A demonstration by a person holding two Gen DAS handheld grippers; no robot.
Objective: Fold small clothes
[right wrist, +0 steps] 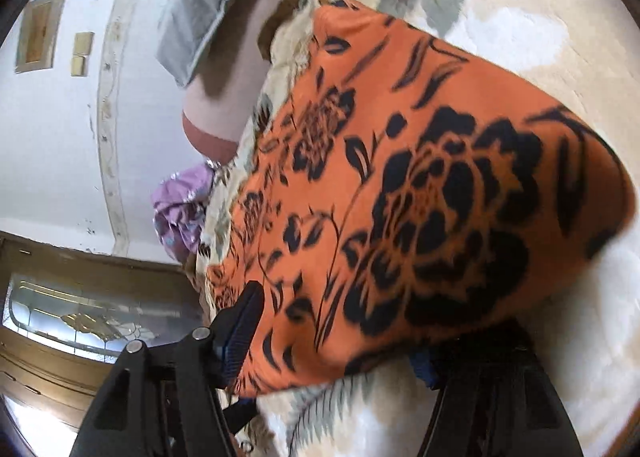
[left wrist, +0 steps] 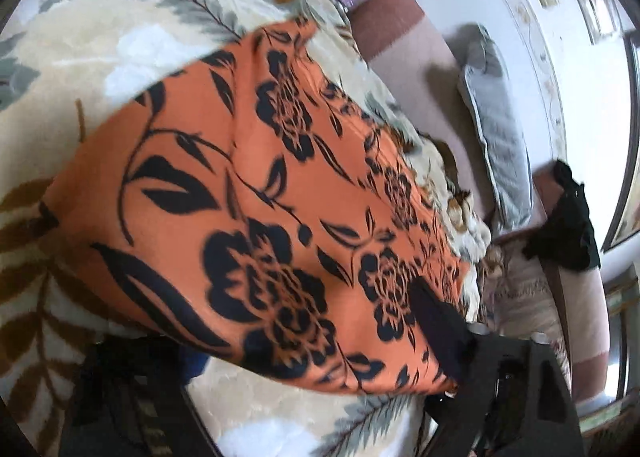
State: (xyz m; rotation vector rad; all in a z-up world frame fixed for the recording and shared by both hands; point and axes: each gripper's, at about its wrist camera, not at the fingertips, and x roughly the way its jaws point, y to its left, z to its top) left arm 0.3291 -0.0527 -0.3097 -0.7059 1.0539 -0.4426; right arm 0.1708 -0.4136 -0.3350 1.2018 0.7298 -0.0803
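Both of my tools tilt downward toward the bed, each rolled to one side so the room leans across both wrist views.

My left gripper (left wrist: pixel 304 369) sits low over the near edge of the one orange cloth (left wrist: pixel 260 177), a black-flowered piece lying spread flat on the cream leaf-patterned blanket (left wrist: pixel 100 49). Its right-hand finger (left wrist: pixel 440 333) lies on the cloth's near corner; the other finger is a dark blur at the lower left, off the cloth's edge. The two stand wide apart, and I cannot make out any fabric pinched between them.

My right gripper (right wrist: pixel 360 345) comes at the same orange cloth (right wrist: pixel 420 177) from the opposite side. Its left-hand finger (right wrist: pixel 240 333), with a ribbed pad, rests against the cloth's edge, and the other finger (right wrist: pixel 480 377) is a dark shape below the cloth's lower border. These two are also spread, with the cloth's near edge lying across the gap, not squeezed as far as I can see.

Counting what lies around: one orange cloth, one blanket (right wrist: pixel 540 25) beneath it, one grey pillow (left wrist: pixel 496 129) against the pink sheet at the head of the bed, one bundle of purple fabric (right wrist: pixel 184 209) beyond the blanket's edge, and one black garment (left wrist: pixel 568 217) draped over the bed's side. On the white wall I count two small framed panels (right wrist: pixel 38 33).
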